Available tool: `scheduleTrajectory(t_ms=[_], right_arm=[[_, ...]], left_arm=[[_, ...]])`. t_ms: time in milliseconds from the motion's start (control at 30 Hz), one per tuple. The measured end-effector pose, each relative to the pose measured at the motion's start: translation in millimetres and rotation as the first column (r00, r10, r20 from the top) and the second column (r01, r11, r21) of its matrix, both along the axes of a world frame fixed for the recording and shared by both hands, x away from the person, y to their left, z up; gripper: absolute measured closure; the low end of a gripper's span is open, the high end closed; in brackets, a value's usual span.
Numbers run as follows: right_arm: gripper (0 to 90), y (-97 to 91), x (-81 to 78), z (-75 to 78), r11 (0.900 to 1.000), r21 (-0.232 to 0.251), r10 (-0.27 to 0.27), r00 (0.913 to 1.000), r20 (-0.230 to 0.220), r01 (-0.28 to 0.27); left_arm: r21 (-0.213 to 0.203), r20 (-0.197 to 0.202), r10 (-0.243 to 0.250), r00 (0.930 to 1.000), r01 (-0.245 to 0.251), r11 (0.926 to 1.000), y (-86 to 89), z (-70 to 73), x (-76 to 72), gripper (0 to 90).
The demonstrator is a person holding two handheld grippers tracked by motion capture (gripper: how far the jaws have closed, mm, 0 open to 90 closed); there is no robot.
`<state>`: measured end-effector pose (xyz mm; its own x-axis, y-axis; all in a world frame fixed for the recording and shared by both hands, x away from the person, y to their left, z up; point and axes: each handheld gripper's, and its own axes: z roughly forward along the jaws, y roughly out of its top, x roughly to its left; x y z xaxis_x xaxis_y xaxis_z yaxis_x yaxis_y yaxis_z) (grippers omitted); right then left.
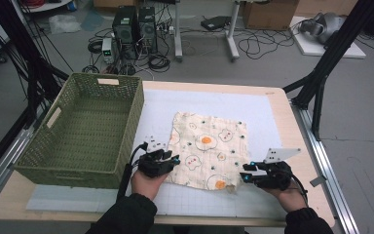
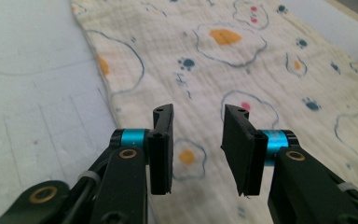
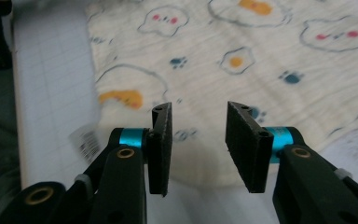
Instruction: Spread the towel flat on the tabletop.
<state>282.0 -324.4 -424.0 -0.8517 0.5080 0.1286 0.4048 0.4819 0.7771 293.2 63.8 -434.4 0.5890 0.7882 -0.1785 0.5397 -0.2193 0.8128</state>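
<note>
While both grippers stand at the near edge of the cloth, the layout reads as follows.

Cloth: cream cloth (image 1: pixel 208 150) printed with fried eggs and paw marks, lying flat on the white gridded mat (image 1: pixel 253 109), right of the basket.

Left gripper: left gripper (image 1: pixel 174 159) sits at the cloth's near left corner, pointing toward the cloth's middle. Seen from the left gripper view, the cloth (image 2: pixel 242 60) spreads ahead of and beneath the jaws.

Left jaw state: apart, with a clear gap; nothing is pinched between the pads. The cloth lies below them, and contact cannot be confirmed.

Right gripper: right gripper (image 1: pixel 246 172) sits just beside the cloth's near right corner, pointing left along the near edge. Seen from the right gripper view, the cloth (image 3: pixel 242 65) lies ahead, its rounded edge passing under the jaws.

Right jaw state: apart; no fabric is gripped.

Label: small printed tag (image 3: pixel 87 140) at the cloth's edge, left of the right gripper's jaws.

Basket: green woven basket (image 1: pixel 85 129) on the table's left side, well clear of the right gripper, close to the left one.
</note>
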Motion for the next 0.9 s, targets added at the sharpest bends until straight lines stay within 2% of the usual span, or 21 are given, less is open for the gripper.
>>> scheduleTrajectory(t_ms=[33,133,200,267,367,533,733,800,900], right_arm=[[66.9,0.1,-3.3,-2.4,0.9998,-0.006,0.020,0.9997,-0.010,-0.020],[68.4,2.2,-5.4,-8.0,0.9989,-0.031,0.033,0.9987,-0.038,-0.035],[68.0,4.4,-2.8,-10.2,0.9988,-0.036,0.033,0.9984,-0.046,-0.034],[67.2,7.4,2.0,-12.6,0.9986,-0.039,0.033,0.9983,-0.048,-0.035],[70.1,13.3,9.8,-14.8,0.9983,-0.047,0.031,0.9977,-0.060,-0.034],[78.3,26.0,18.9,-16.9,0.9960,-0.082,0.033,0.9985,-0.044,-0.037],[77.4,32.4,24.0,-17.9,0.9965,-0.078,0.028,0.9982,-0.054,-0.032],[78.1,32.9,23.3,-18.3,0.9964,-0.080,0.024,0.9986,-0.047,-0.027],[86.9,34.7,19.5,-17.5,0.9947,-0.099,0.025,0.9991,-0.033,-0.028]], left_arm=[[0.016,-0.005,-0.010,0.9999,0.010,0.9998,0.3,-0.3,-2.3,60.6],[0.068,-0.013,-0.045,0.9989,0.046,0.9966,0.2,-2.0,-10.5,60.7],[0.089,-0.039,-0.074,0.9965,0.077,0.9930,1.0,-4.0,-14.5,62.2],[0.117,-0.045,-0.088,0.9951,0.093,0.9887,2.1,-6.1,-17.5,64.1],[0.109,-0.047,-0.092,0.9947,0.097,0.9894,6.3,-8.0,-20.5,63.3],[0.110,-0.042,-0.109,0.9932,0.113,0.9875,9.4,-10.1,-23.8,63.4],[0.110,-0.031,-0.126,0.9916,0.129,0.9856,11.0,-11.9,-23.3,64.2],[0.117,-0.021,-0.129,0.9914,0.131,0.9845,11.8,-13.0,-22.8,67.3],[0.129,-0.010,-0.120,0.9927,0.120,0.9843,13.2,-13.4,-21.6,76.4]])
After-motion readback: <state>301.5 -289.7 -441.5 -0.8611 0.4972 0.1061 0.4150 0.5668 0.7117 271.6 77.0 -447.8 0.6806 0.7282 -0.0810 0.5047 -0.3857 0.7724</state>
